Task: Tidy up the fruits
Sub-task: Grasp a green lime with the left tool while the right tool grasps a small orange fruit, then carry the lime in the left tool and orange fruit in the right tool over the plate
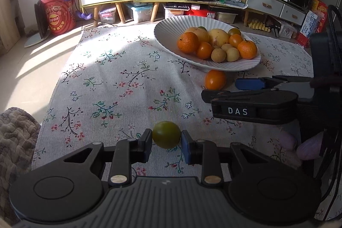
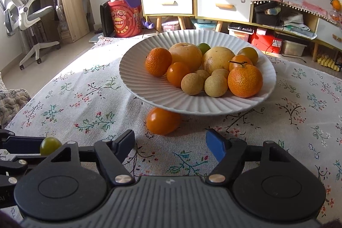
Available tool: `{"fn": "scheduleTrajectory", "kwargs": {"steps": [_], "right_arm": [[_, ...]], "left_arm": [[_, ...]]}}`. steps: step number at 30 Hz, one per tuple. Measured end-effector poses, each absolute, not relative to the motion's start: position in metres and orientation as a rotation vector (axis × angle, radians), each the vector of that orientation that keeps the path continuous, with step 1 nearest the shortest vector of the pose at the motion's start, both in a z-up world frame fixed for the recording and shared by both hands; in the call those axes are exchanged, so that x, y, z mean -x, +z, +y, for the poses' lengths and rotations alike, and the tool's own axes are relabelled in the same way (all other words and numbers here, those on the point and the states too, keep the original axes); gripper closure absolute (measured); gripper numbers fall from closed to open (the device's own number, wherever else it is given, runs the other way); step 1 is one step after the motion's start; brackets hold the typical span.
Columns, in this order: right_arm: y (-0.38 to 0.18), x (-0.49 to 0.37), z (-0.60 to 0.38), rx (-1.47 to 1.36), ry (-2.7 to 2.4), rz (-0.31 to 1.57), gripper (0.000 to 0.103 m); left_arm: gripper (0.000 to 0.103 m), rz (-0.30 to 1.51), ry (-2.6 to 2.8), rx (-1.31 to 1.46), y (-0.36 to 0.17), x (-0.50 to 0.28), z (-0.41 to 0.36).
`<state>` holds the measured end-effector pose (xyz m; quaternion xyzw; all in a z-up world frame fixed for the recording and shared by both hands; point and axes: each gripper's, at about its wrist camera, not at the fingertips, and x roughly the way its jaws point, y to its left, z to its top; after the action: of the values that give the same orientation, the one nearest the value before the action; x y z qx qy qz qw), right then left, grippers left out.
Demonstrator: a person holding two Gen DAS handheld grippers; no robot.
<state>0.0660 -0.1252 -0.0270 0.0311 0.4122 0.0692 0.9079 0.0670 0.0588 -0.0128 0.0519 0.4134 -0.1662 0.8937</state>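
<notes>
My left gripper (image 1: 166,139) is shut on a small green fruit (image 1: 166,134), held above the floral tablecloth (image 1: 119,82); the same green fruit (image 2: 49,145) shows at the left edge of the right wrist view. A white ribbed plate (image 2: 149,97) holds several oranges, yellow fruits and small tan fruits. A loose orange fruit (image 2: 162,120) lies on the cloth, partly under the plate's near rim. My right gripper (image 2: 171,143) is open just in front of that fruit, nothing between its fingers. From the left wrist view the right gripper (image 1: 220,89) comes in from the right, beside the orange fruit (image 1: 215,79).
The plate (image 1: 168,35) stands at the far right of the cloth. A grey knitted blanket (image 1: 15,134) lies at the table's left edge. Behind the table are a shelf unit with drawers (image 2: 168,1), a red snack drum (image 2: 125,18) and an office chair (image 2: 23,12).
</notes>
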Motion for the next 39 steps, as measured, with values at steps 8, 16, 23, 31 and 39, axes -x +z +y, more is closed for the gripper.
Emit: {"fn": "scheduleTrajectory", "kwargs": {"steps": [8,16,23,31,39], "right_arm": [[-0.026,-0.072,-0.117,-0.076,0.155,0.85,0.059],[-0.022,-0.07,-0.114,-0.041,0.152,0.862,0.07],[-0.015,-0.063,-0.115,-0.05,0.165,0.881,0.07],[-0.01,-0.052,-0.122,-0.055,0.175,0.897,0.07],[0.003,-0.041,-0.129,-0.053,0.189,0.892,0.07]], "left_arm": [[0.089,0.854,-0.351,-0.098,-0.01,-0.066,0.061],[0.089,0.847,-0.354,-0.103,-0.009,-0.065,0.061],[0.089,0.832,-0.356,-0.11,-0.007,-0.064,0.059],[0.089,0.819,-0.362,-0.116,-0.005,-0.063,0.057],[0.089,0.809,-0.373,-0.102,-0.004,-0.065,0.053]]}}
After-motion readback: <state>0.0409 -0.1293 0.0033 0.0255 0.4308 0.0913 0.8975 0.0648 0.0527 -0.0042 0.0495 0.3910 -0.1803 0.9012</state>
